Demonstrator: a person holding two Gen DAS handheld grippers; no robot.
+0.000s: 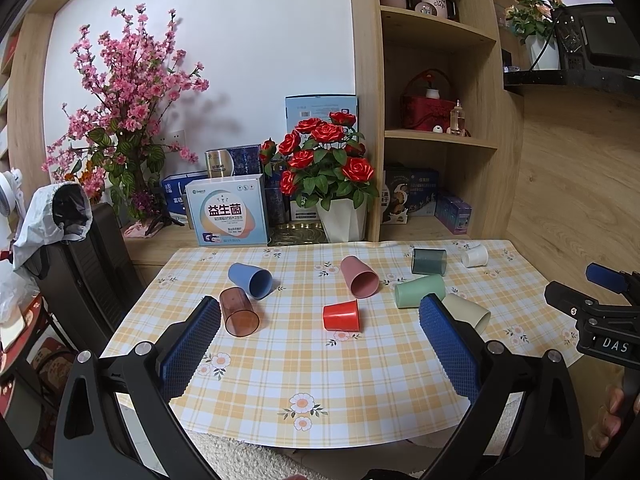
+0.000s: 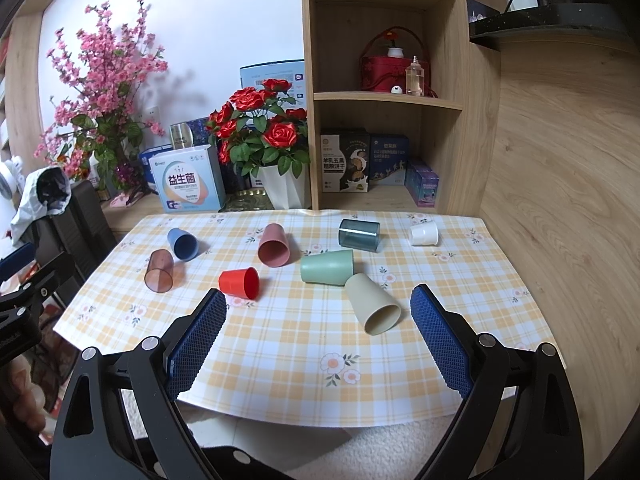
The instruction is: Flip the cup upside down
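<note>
Several cups lie on their sides on the checked tablecloth: a red cup, a brown clear cup, a blue cup, a pink cup, a green cup, a beige cup, a dark clear cup and a small white cup. My left gripper is open and empty, held short of the red cup. My right gripper is open and empty, near the beige cup.
A pot of red roses, boxes and a pink blossom plant stand behind the table. A wooden shelf unit rises at the back right. A dark chair stands at the left. The right gripper also shows in the left wrist view.
</note>
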